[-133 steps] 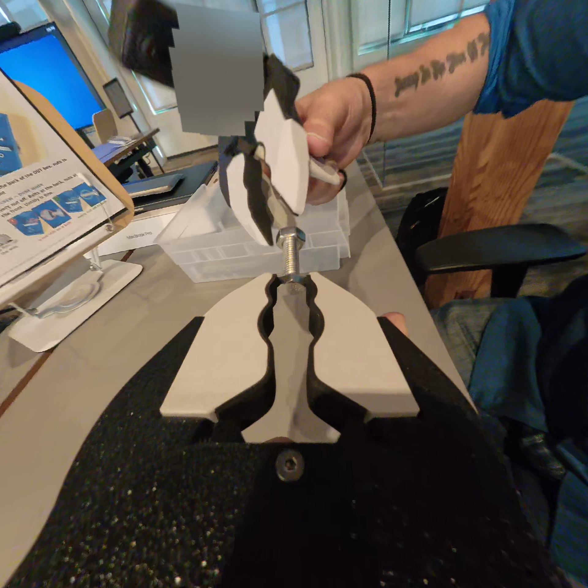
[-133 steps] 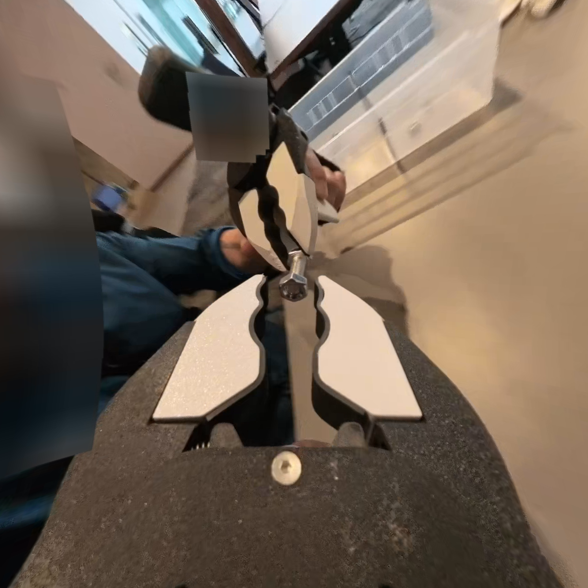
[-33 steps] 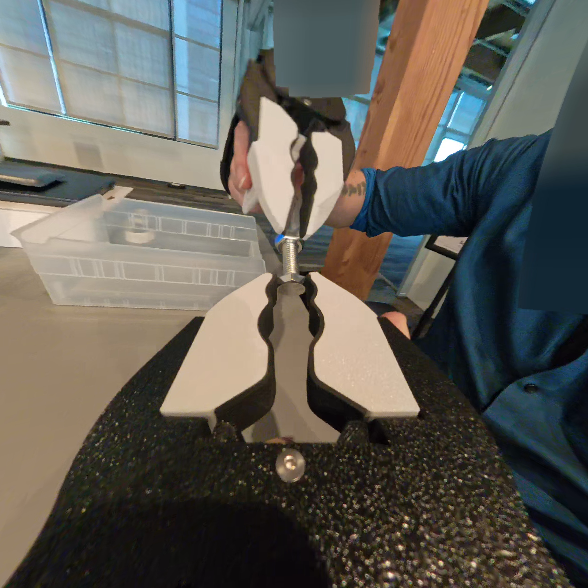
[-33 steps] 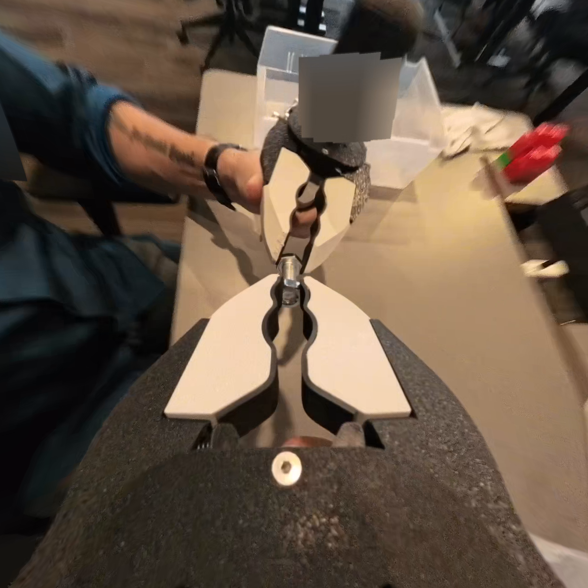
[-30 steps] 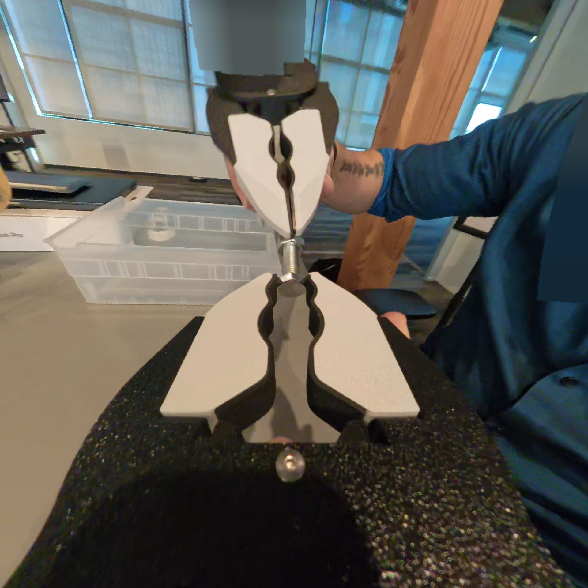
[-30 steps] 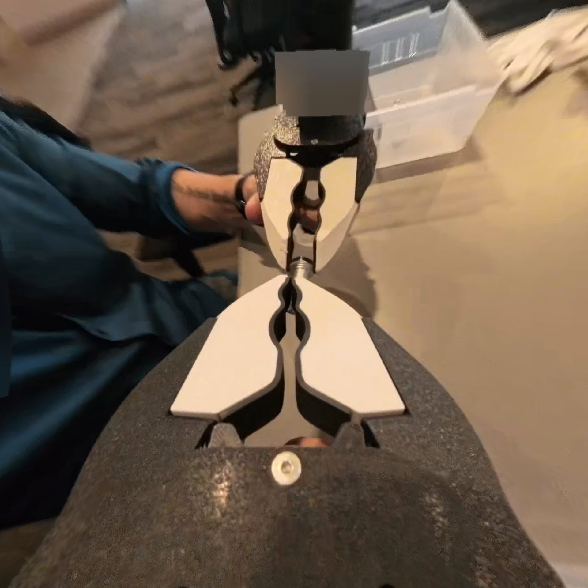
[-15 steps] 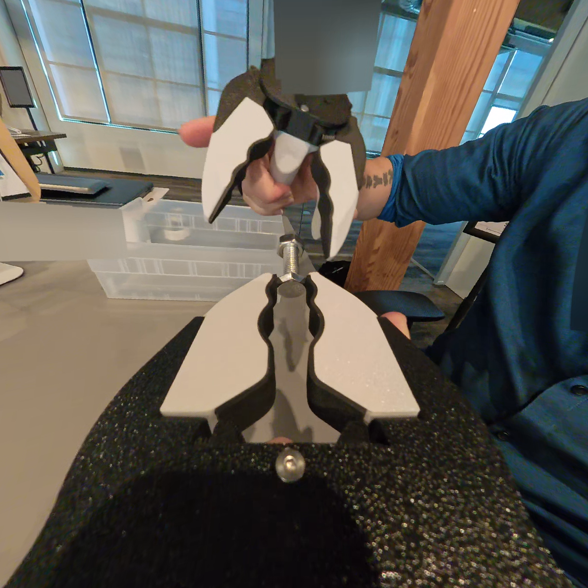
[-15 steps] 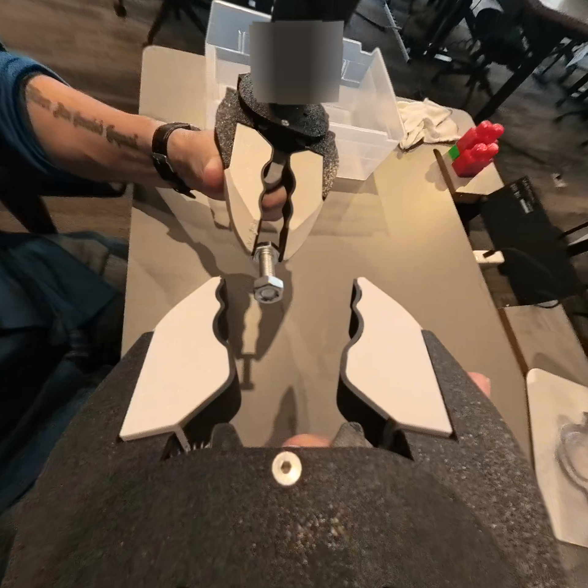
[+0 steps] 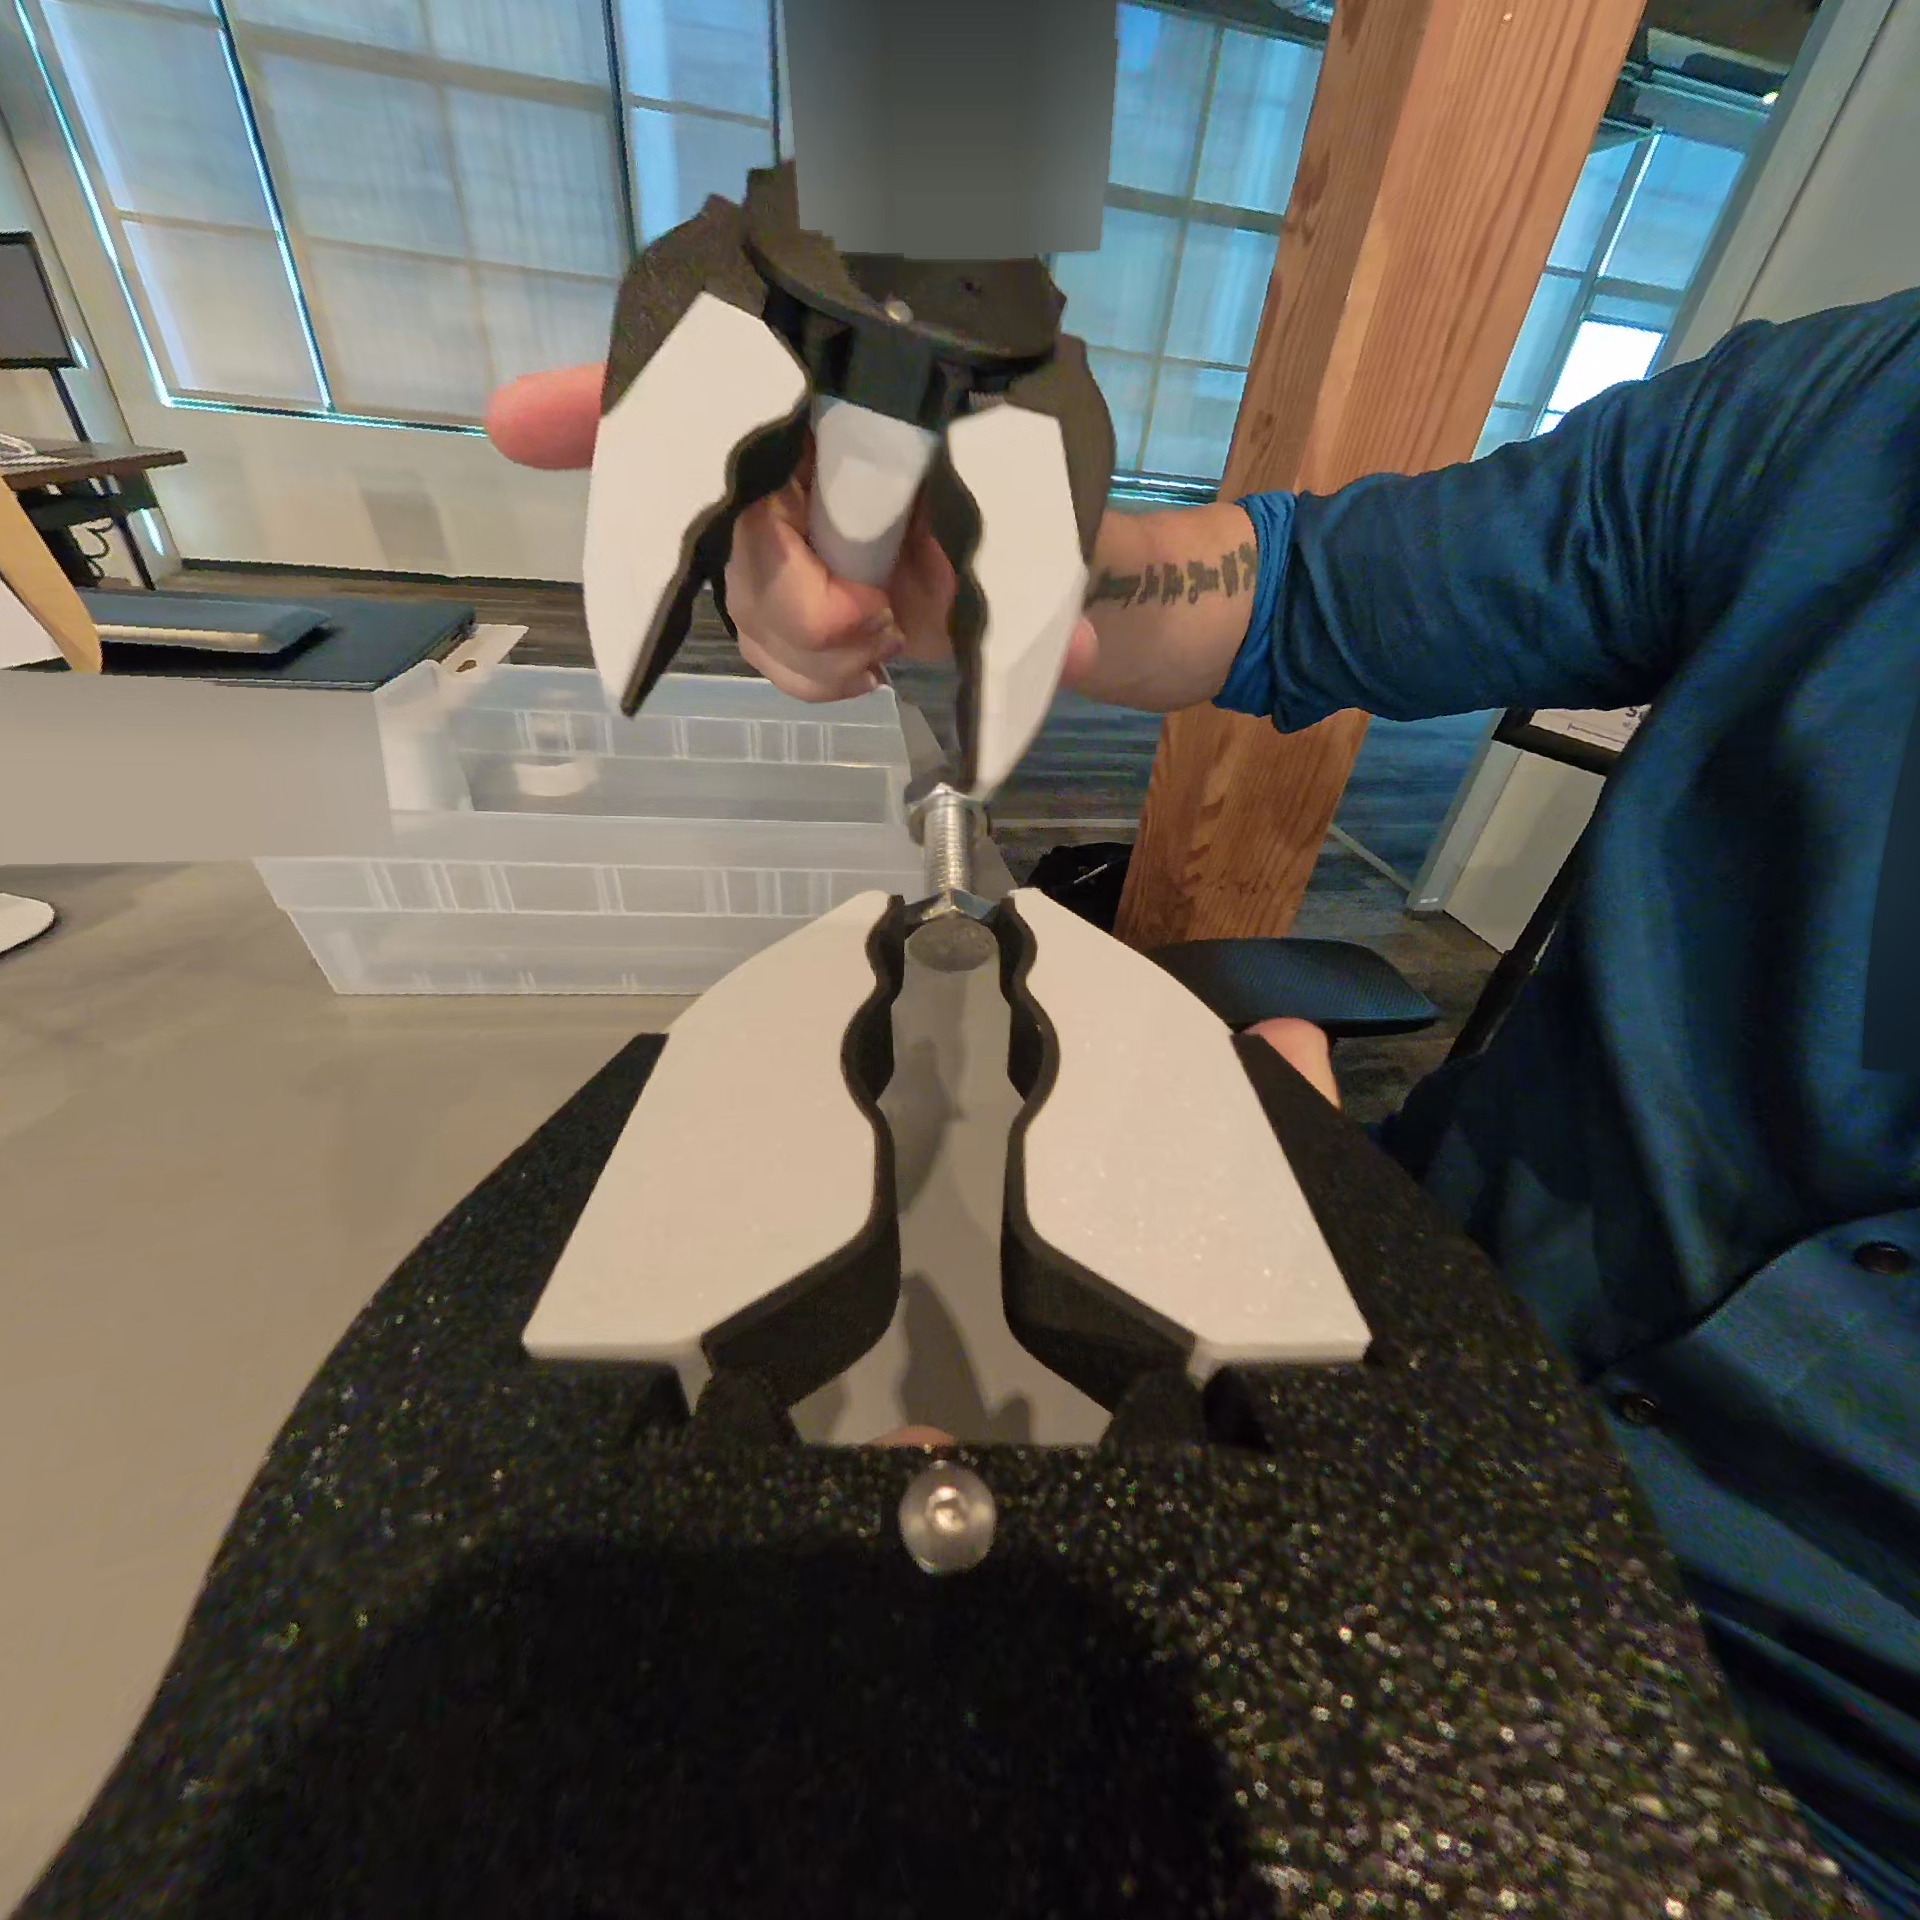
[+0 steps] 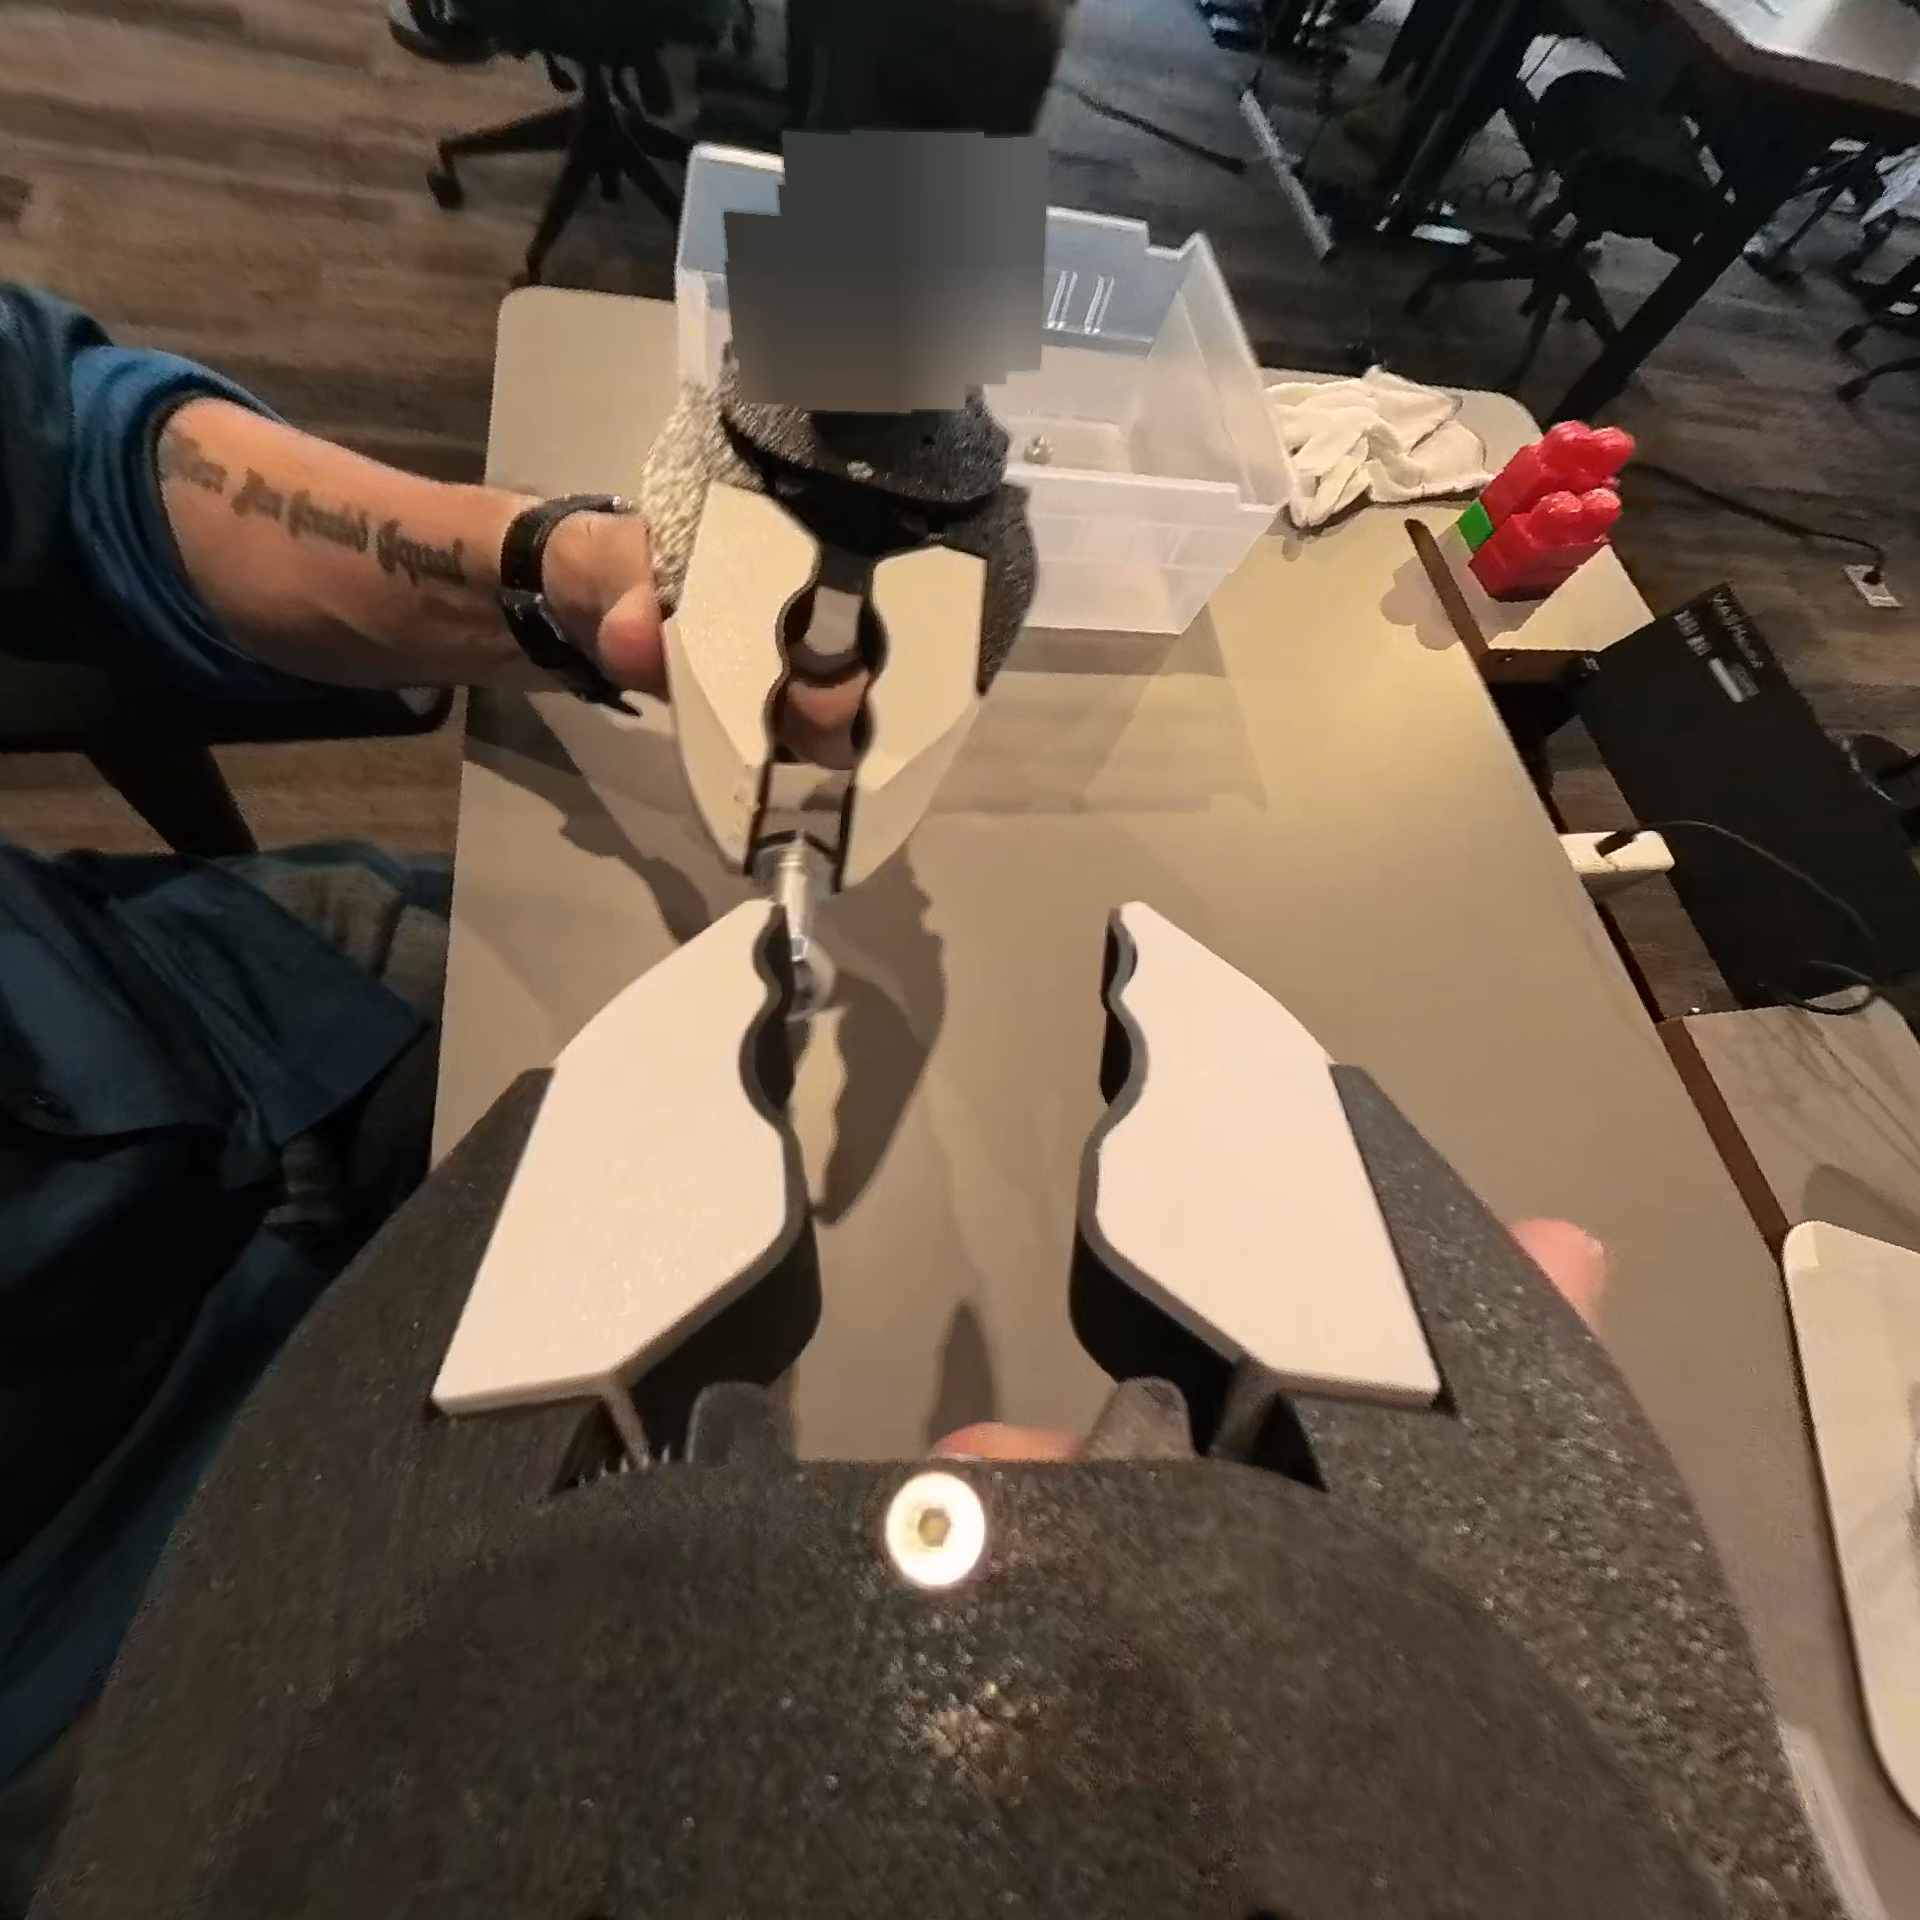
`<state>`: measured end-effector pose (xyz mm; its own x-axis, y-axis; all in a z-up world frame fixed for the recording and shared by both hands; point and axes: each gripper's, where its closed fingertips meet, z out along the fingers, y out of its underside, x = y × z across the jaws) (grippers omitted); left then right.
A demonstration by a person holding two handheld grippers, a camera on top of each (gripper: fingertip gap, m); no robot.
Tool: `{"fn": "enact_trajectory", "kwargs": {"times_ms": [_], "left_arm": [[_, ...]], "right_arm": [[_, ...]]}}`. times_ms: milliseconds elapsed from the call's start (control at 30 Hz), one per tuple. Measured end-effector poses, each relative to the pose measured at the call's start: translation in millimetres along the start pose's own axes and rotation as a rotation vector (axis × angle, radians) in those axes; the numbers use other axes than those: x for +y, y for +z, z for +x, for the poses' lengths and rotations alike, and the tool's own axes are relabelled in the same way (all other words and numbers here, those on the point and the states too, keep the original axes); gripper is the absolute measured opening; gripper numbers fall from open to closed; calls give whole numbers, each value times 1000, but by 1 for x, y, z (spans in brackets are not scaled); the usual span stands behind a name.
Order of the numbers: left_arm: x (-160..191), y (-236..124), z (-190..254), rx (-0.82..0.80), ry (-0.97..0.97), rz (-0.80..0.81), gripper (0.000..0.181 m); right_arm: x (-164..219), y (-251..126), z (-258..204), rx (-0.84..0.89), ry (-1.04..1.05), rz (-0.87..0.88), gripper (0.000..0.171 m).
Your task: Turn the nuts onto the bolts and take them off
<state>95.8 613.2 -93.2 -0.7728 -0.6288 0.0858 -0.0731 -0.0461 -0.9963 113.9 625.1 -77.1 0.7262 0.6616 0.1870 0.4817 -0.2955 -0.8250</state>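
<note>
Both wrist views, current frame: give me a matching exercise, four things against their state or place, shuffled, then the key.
Things:
1. left gripper
2. right gripper
3. silver hex nut
4. red toy brick stack

States or places:
A. wide open, beside the nut
B. on the beige table's far right edge
C. shut on the silver hex-head bolt's head
D. threaded on the bolt's far end

Pairs: 1-C, 2-A, 3-D, 4-B

bolt point(image 9: 948, 847) between both grippers, bin point(image 9: 582, 883) behind on table point(image 9: 208, 1143).
</note>
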Motion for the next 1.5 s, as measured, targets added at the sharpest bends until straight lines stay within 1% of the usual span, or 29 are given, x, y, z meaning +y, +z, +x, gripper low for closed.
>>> {"fn": "enact_trajectory", "kwargs": {"times_ms": [33,67,100,133,267,333,433,500,533,567,633,733,800,867,967,1033,1100,1133,1233,1300,1400,1500], "left_arm": [[0,1,0,4,1,0,16],[0,1,1,5,1,0,16],[1,2,1,6,1,-1,16],[0,2,1,5,0,-1,16],[-1,0,-1,7,-17,19,16],[-2,-1,-1,14,-24,29,16],[-2,0,2,25,-23,28,16],[0,1,1,15,-16,15,16],[1,2,2,19,-14,9,16],[1,2,2,22,-16,10,16],[1,3,1,17,-20,9,16],[1,2,-1,14,-25,14,16],[1,1,-1,13,-28,16,16],[2,1,-2,11,-32,16,16],[2,3,-1,18,-33,14,16],[3,3,-2,6,-24,9,16],[3,4,0,22,-25,7,16],[3,4,0,14,-24,5,16],[3,4,-1,11,-27,6,16],[3,2,-3,9,-32,11,16],[2,0,-4,6,-42,26,16],[0,-1,-6,0,-48,36,16]], "right_arm": [[-1,-3,6,23,22,15,54],[-2,-5,12,39,46,27,47],[-2,-9,14,29,69,39,35],[-2,-10,12,2,88,56,35],[-4,-10,-14,-161,49,90,52],[0,-5,-19,-159,2,60,63],[7,0,-16,-124,-14,20,64],[2,-1,-1,-62,49,51,64],[-2,-5,8,-28,84,80,53],[-6,-11,18,2,118,117,50],[-11,-20,25,-7,169,176,39],[-6,-17,15,-65,144,154,44],[0,-10,-1,-107,85,104,49],[5,-1,-14,-134,32,54,58],[11,8,-14,-94,-11,1,59],[4,5,-1,-51,55,42,63],[-3,-6,21,21,133,113,28],[-7,-12,28,37,159,153,25],[-8,-15,23,-23,178,167,33],[-4,-9,6,-88,134,128,40],[1,-2,-18,-195,91,81,45],[5,5,-18,-171,75,64,53]]}}
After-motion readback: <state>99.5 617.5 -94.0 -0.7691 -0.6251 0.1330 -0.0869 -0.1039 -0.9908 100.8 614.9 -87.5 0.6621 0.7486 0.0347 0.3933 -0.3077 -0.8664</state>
